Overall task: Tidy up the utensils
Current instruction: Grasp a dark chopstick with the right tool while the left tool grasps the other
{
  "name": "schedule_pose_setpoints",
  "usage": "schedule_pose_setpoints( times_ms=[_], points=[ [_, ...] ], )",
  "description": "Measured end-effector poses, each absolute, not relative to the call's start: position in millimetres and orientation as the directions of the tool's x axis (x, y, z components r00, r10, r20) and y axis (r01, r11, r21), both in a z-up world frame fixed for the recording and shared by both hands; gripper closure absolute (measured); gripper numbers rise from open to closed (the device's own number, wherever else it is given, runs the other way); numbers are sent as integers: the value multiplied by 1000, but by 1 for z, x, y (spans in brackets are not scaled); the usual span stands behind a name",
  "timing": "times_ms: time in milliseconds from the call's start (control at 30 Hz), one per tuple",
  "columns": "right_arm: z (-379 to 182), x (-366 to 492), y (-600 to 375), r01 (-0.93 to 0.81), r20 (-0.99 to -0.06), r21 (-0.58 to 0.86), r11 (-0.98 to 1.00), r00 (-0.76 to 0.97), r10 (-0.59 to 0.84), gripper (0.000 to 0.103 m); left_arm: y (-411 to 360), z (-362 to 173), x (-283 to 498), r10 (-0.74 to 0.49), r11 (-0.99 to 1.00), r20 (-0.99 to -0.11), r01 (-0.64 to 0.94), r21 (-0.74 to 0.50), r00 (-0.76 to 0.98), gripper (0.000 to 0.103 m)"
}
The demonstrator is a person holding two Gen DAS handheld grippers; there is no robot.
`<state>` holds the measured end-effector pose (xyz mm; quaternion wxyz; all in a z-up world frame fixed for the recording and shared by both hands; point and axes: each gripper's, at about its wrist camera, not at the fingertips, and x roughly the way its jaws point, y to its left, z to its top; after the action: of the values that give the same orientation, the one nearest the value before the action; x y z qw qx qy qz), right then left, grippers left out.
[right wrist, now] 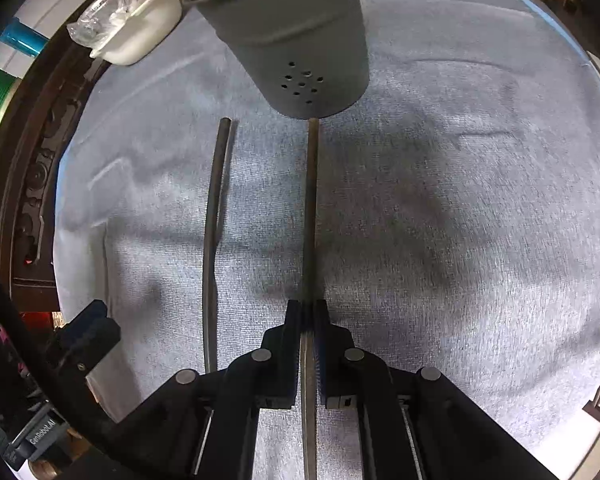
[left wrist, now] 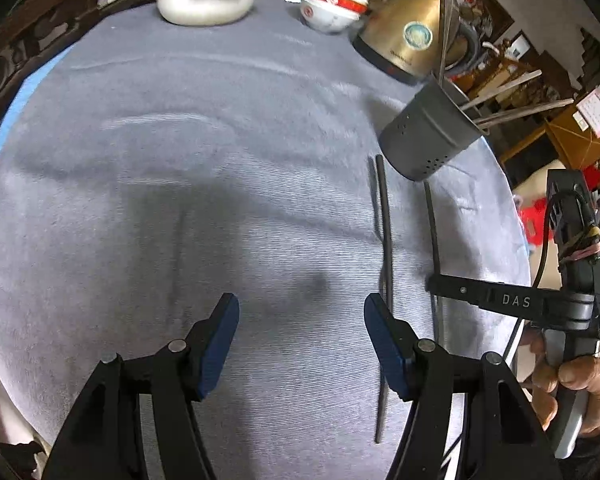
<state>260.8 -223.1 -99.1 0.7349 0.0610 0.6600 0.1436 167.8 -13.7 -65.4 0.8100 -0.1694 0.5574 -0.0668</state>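
Observation:
Two dark chopsticks lie on the grey-blue cloth. My right gripper (right wrist: 309, 312) is shut on one chopstick (right wrist: 311, 208), whose far tip points at the base of the grey perforated utensil holder (right wrist: 300, 40). The other chopstick (right wrist: 216, 216) lies loose to its left. In the left wrist view my left gripper (left wrist: 302, 312) is open and empty, its right finger beside the loose chopstick (left wrist: 384, 240). The held chopstick (left wrist: 432, 228), the right gripper (left wrist: 440, 282) and the holder (left wrist: 428, 136), with several utensils in it, show at the right.
A gold kettle (left wrist: 412, 36), stacked red-and-white bowls (left wrist: 332, 0) and a white dish (left wrist: 204, 0) stand along the far side of the table. The cloth's edge (left wrist: 516, 216) runs close to the holder on the right. A dark carved table rim (right wrist: 28, 184) shows at left.

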Motion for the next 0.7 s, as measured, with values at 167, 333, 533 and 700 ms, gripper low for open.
schedule_pose_setpoints(
  times_ms=[167,333,533,700],
  points=[
    [-103,273,-230,-112,-938,336,935,57,343,94,-30,-55,192,-277,947,-910,-73,-313,307,37],
    [-107,273,-239,-110,-916,386,916,71,395,94,-56,-55,218,-270,956,-937,-54,-288,223,38],
    [-107,269,-255,-104,-891,438,893,83,446,94,-77,-60,251,-252,962,-960,-81,-263,125,49],
    [-105,262,-263,-104,-874,468,877,94,477,94,-84,-72,268,-240,963,-969,-111,-245,64,62]
  ],
)
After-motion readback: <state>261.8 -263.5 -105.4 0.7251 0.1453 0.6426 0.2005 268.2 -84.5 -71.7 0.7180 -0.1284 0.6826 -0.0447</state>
